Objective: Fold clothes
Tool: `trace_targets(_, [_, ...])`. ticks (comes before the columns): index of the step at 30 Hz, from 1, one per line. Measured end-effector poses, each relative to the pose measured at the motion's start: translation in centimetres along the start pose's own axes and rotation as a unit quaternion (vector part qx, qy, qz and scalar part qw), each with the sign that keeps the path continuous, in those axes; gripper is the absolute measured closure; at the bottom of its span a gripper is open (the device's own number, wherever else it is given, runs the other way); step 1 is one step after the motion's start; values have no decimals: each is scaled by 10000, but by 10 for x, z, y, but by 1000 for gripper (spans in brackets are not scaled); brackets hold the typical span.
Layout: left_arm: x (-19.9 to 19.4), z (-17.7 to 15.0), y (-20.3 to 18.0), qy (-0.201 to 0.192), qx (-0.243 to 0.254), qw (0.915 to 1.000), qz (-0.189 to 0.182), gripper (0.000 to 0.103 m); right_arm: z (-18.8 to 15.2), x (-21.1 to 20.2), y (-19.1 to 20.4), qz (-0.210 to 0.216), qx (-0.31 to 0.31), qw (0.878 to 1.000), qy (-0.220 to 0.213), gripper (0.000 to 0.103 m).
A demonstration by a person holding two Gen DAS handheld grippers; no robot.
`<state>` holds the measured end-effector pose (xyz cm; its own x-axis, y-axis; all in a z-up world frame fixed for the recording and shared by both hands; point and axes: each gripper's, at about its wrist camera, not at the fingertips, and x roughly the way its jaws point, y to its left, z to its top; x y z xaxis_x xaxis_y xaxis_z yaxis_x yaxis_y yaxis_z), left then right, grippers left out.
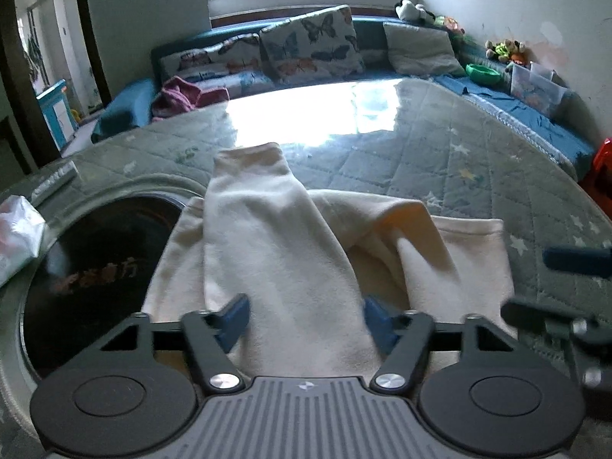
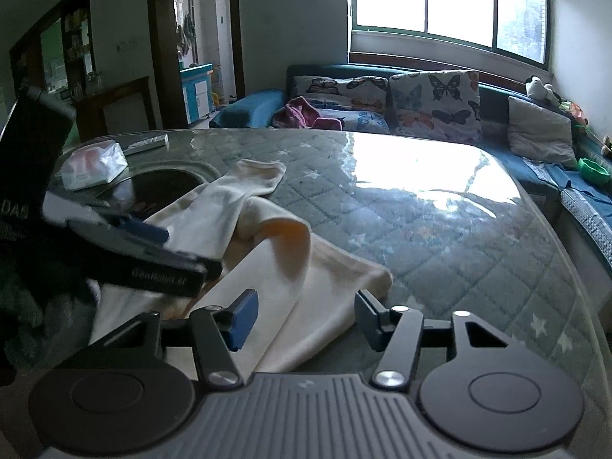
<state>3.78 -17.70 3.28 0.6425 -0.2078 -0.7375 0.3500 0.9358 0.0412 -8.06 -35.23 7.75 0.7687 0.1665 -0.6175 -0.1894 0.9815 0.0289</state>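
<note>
My left gripper point(image 1: 306, 319) has its fingers spread around the cream garment point(image 1: 290, 252) at frame centre on the worktop point(image 1: 440, 160), straddling a sleeve laid inward for folding. My right gripper point(image 2: 306, 317) is likewise spread over the garment's edge. The garment's near part is hidden behind both grippers.

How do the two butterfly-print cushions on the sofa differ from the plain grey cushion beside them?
The butterfly-print cushions carry coloured butterflies on pale fabric; the plain grey cushion has no pattern. The butterfly ones sit along the blue sofa back under the window, with the grey one further toward the corner by the soft toys. All lean against the sofa back.
</note>
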Motion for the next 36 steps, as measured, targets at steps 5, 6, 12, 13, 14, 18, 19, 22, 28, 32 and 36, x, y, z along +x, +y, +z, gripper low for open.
trace_targets(5, [4,-1,9,23,-66,9999,-115,68,17,23,-10,97,22,9999,32,54])
trace_targets(6, [3,-1,11,13,-86,9999,-146,71,19,29,-11,127,18,9999,54,54])
trace_targets(12, [-7,-3,22,-58,-331,9989,-320,79,32,63,-10,307,-41,9994,162,62])
trace_targets(13, [-10,-3,24,-84,-369,9986,-358,79,33,68,-10,372,-22,9991,178,64])
trace_targets(14, [-12,-3,25,-105,-395,9984,-383,79,35,73,-10,437,-2,9989,195,68])
trace_targets(18, [-17,-3,31,-121,-461,9982,-361,76,37,87,-9,548,18,9981,270,77])
trace_targets(19, [-17,-2,33,-123,-482,9981,-371,76,37,90,-9,586,26,9979,278,81])
trace_targets(22, [-18,-1,33,-129,-510,9979,-368,74,36,95,-8,591,64,9979,272,91])
trace_targets(28, [-8,8,24,-95,-463,9984,-325,57,39,82,-14,494,125,9986,102,99])
trace_targets(32, [-1,11,21,-99,-404,9985,-361,59,42,70,-19,298,73,9995,-86,100])
trace_targets(36, [3,9,23,-94,-395,9983,-417,82,45,55,-27,3,67,9995,-294,101])
